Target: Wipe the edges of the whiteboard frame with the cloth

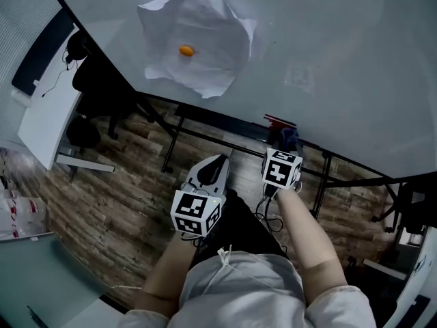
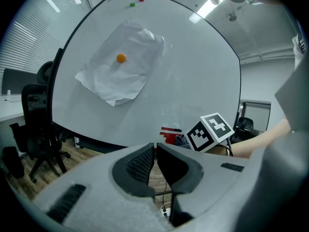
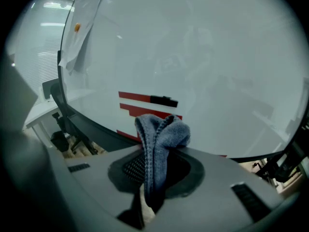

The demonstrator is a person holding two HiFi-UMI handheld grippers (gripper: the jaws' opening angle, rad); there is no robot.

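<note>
The whiteboard [image 1: 328, 53] fills the upper head view, and its dark bottom frame edge [image 1: 205, 115] runs down to the right. My right gripper [image 1: 287, 145] is shut on a grey-blue cloth [image 3: 160, 134], which bulges out of the jaws just short of the frame's lower edge [image 3: 96, 127]. Red markers [image 3: 145, 98] lie on the board's ledge behind the cloth. Lower and to the left, my left gripper [image 1: 220, 160] is shut with nothing in it, its pads [image 2: 145, 161] nearly touching. A creased sheet of paper [image 1: 194, 43] is held on the board by an orange magnet [image 1: 186, 50].
A black office chair [image 1: 95, 80] and a white desk [image 1: 48, 115] stand at the left. The board's black stand legs [image 1: 171, 145] rest on the wooden floor. Cables [image 1: 268, 207] trail below the right gripper. Small magnets [image 2: 136, 1] sit at the board's top.
</note>
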